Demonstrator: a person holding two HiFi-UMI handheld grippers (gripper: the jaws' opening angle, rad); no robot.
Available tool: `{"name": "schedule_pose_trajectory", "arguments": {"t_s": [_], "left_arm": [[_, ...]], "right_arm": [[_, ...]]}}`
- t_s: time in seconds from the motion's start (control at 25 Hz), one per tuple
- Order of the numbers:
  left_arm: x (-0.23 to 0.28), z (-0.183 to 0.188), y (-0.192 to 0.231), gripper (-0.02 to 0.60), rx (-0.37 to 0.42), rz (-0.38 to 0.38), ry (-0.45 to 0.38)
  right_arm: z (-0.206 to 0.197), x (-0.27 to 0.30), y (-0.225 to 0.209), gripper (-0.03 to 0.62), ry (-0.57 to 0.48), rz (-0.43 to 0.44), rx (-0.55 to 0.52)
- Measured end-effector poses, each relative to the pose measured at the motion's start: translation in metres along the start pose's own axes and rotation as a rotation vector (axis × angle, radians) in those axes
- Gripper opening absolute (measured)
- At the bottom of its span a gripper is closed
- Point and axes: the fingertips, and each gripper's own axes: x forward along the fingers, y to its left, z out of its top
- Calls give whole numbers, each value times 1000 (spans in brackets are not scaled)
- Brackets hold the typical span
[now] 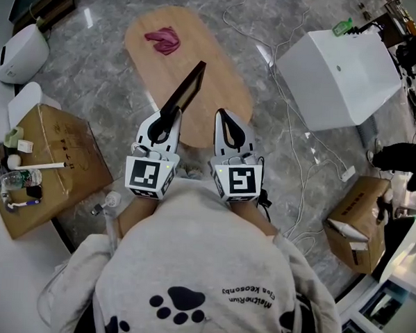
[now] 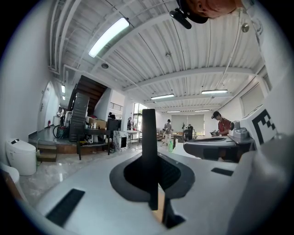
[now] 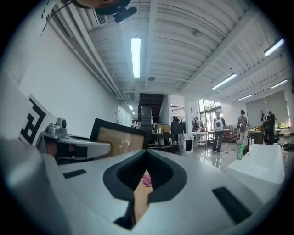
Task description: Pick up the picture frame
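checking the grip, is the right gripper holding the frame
No, the right gripper is shut with nothing in it; the left gripper pinches the frame.

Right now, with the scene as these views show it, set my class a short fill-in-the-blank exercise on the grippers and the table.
1. The left gripper is shut on the ____.
2. The right gripper is shut and holds ____.
3. The pink cloth lies on the ____.

Missing words: frame; nothing; table.
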Motion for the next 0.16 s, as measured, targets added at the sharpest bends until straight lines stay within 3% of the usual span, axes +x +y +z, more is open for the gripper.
{"name": "schedule_pose_trajectory", "arguments": {"t_s": [0.16], "left_arm": [[4,-1,1,18,0,-4,2]], "right_arm": [[0,3,-3,8,-1,-8,-1]]}}
